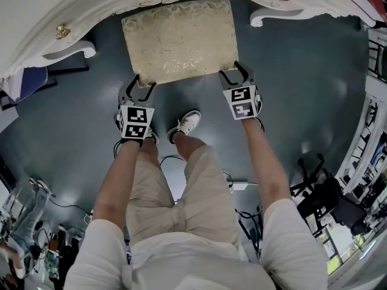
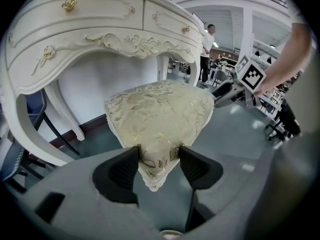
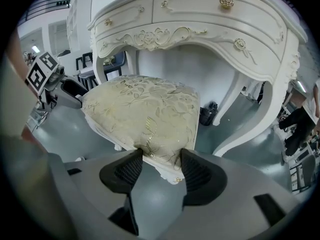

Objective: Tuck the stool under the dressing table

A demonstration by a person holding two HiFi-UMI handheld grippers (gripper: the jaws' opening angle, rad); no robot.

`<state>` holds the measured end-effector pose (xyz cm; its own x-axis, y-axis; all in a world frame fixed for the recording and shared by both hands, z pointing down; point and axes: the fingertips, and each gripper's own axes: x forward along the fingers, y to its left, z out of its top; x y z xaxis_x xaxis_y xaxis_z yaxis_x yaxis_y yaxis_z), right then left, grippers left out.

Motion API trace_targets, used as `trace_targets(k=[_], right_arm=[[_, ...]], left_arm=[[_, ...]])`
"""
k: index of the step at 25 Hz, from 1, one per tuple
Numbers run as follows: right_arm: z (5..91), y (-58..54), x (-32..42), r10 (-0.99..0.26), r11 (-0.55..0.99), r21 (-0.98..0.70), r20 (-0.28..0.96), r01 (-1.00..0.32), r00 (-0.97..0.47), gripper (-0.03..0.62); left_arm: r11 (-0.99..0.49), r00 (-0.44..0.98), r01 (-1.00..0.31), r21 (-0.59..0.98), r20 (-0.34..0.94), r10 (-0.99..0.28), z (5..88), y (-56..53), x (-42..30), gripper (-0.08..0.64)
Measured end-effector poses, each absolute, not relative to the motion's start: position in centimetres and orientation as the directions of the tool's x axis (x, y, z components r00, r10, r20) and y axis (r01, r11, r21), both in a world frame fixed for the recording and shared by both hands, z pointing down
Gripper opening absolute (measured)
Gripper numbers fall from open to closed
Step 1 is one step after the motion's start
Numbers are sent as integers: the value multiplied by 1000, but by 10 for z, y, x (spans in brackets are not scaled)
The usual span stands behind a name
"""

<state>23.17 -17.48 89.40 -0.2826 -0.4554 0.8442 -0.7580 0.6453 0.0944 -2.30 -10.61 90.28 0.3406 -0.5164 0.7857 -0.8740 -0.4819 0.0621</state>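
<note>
Cream-cushioned stool (image 1: 179,41) stands on the dark floor (image 1: 302,89) before the kneehole of the white dressing table (image 1: 91,8), its far edge at the table's front rim. The left gripper (image 2: 156,161) is clamped on its near left corner, and the right gripper (image 3: 161,164) on its near right corner.

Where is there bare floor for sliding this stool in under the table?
Bare floor flanks the stool on both sides, out to the dressing table legs, and the kneehole behind it looks open. Crowded: a blue chair by the left leg, cables by the shoe.
</note>
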Motion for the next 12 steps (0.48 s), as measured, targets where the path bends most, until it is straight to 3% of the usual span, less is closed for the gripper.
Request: trace_targets(k=[12], right_arm=[[894, -175, 230, -453, 639, 106, 853, -762, -261, 242]], left_arm=[[-473, 313, -880, 47, 806, -502, 902, -108, -26, 264]])
